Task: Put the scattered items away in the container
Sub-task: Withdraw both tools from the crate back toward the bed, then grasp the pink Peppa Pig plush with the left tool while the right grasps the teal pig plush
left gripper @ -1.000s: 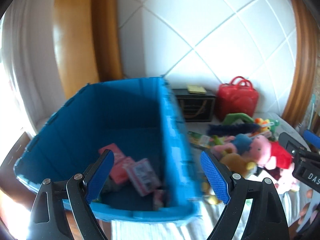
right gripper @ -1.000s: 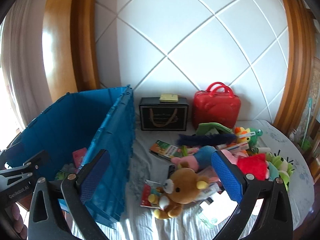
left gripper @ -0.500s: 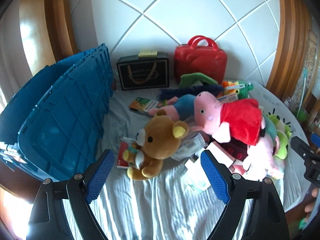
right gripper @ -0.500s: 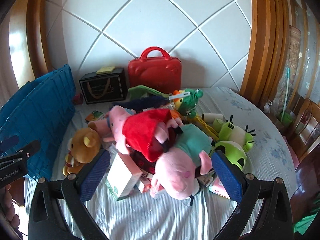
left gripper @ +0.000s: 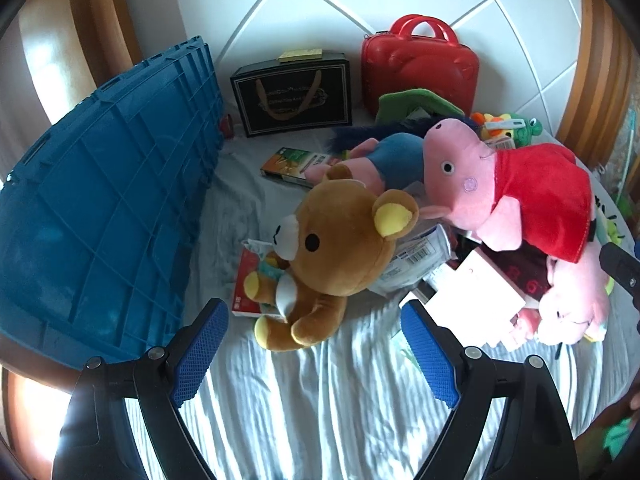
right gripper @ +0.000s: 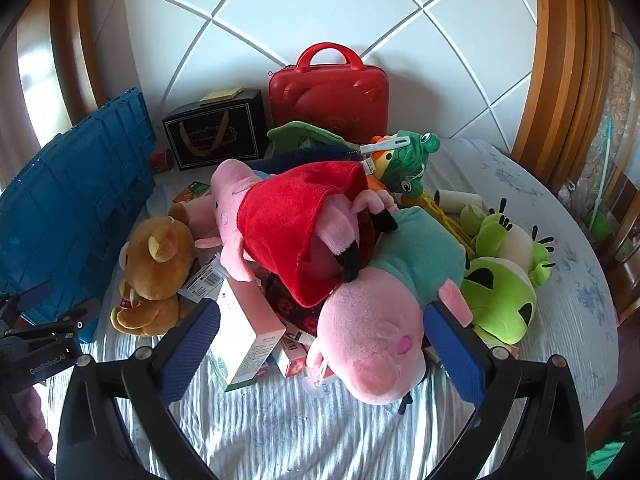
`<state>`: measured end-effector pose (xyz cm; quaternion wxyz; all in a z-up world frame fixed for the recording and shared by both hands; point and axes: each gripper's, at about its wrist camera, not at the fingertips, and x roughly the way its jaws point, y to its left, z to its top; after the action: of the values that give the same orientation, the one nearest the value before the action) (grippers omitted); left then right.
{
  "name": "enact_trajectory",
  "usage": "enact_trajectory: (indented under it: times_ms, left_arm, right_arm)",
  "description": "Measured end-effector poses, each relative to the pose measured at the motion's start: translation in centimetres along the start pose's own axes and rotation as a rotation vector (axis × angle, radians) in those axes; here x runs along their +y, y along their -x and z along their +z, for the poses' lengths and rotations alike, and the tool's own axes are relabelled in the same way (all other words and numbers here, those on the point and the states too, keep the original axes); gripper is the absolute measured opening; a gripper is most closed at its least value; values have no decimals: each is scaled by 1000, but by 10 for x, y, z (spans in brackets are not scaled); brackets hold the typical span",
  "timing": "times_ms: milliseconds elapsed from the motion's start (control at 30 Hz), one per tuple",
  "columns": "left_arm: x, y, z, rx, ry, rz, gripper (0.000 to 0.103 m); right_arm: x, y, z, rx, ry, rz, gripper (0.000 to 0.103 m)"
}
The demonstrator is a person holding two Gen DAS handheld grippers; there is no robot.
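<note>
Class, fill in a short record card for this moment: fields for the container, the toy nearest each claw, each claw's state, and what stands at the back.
container: blue crate, on the left of the toy pile
nearest left claw: brown teddy bear, lying on the striped cloth
nearest right claw: pink pig plush in teal, head toward the camera
left claw: open, holding nothing
right claw: open, holding nothing
at the back: black gift box and red case, by the white wall
</note>
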<state>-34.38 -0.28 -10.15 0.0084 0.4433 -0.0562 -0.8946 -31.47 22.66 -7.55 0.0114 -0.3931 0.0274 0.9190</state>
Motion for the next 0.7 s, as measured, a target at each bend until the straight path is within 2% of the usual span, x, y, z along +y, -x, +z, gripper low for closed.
enact_trajectory:
  times_ms: [367,533,700]
  left_arm:
    - [8,-44,43,15,2,-4,89]
    - [4,-63,67,33,46,23,89]
    - [3,-96,87,70,84,89,89]
  right_arm:
    - [3,-29,43,-20,-21,-26,103]
    - [-4,-50,71,-17,1,-21,103]
    - [-20,-81,98,3,6,-30,103]
